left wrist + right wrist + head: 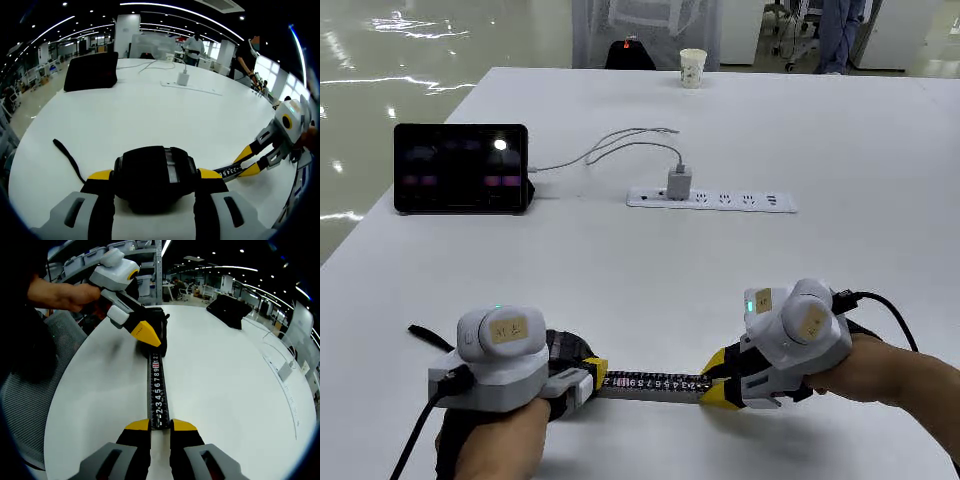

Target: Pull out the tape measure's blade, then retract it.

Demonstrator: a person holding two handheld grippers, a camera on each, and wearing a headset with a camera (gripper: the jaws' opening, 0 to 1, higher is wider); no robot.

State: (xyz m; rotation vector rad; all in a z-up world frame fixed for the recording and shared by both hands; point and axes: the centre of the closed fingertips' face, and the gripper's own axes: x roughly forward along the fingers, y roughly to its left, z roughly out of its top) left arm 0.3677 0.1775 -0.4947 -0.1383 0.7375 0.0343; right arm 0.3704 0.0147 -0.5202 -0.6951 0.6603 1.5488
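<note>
Our left gripper [582, 382] is clamped around the black case [152, 167] at the near edge of the table [720, 280]. Our right gripper [161, 426] pinches the tip of the blade [156, 390], which lies flat on the table between the two. We judge the pull-out only partly done, with a short run of numbered blade out of the case; the whole retraction is left to do.

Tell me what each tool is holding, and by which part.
The left tool clamps the tape measure's black case across its sides. The right tool pinches the pulled-out blade at its free end.
</note>
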